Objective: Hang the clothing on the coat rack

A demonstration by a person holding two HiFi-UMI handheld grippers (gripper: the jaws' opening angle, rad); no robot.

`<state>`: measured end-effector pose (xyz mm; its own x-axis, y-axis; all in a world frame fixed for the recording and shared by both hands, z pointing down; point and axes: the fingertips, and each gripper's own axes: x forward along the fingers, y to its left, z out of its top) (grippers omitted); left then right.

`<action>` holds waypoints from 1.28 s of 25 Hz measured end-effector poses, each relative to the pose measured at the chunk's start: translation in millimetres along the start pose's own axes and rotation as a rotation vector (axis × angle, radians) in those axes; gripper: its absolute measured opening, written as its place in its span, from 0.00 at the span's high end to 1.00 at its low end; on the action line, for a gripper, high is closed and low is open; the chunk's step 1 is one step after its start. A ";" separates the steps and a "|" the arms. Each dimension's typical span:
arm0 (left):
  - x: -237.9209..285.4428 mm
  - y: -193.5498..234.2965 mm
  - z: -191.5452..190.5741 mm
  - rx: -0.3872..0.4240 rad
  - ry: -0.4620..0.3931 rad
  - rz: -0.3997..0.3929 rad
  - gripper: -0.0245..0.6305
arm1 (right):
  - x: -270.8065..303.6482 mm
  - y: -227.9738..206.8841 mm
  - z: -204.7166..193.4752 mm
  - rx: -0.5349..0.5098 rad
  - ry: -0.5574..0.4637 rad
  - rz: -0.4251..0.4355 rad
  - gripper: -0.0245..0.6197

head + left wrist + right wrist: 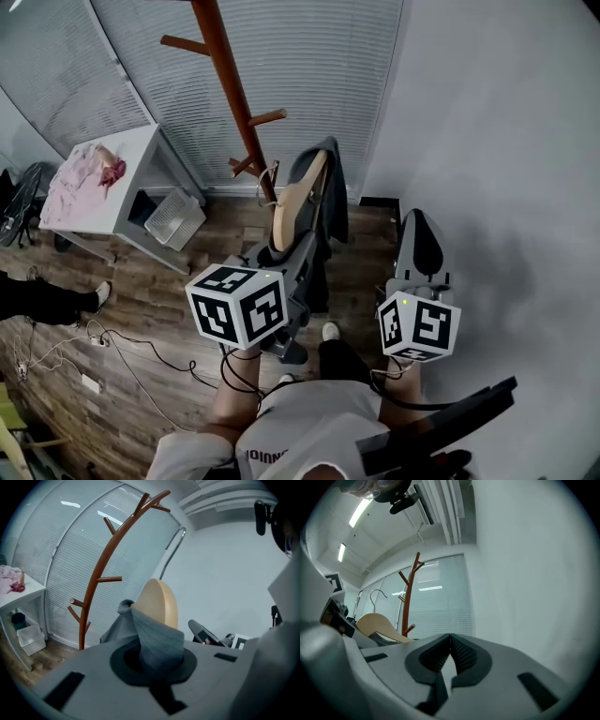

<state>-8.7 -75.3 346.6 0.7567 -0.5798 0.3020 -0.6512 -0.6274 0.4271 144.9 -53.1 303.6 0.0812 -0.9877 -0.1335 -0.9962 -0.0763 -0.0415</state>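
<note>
left jaws' tips behind grey cloth (157, 639)

The left gripper (157, 662) has its jaws closed on a bunched fold of grey clothing (157, 637), which drapes over a tan wooden hanger (159, 603) just behind it at centre. The brown coat rack (104, 566) rises toward 11 o'clock against white blinds (61, 550). At 9 o'clock a white table (21, 597) carries pink cloth (9, 579).
</note>
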 end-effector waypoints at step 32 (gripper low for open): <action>119.6 98.2 68.9 -0.120 0.026 0.129 0.93 | 184.5 -54.3 13.7 0.109 -0.012 0.096 0.93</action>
<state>13.9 -242.1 366.0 0.6693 -0.6373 0.3820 -0.7328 -0.4812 0.4811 214.4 -229.2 267.7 -0.0133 -0.9880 -0.1538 -0.9902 0.0344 -0.1356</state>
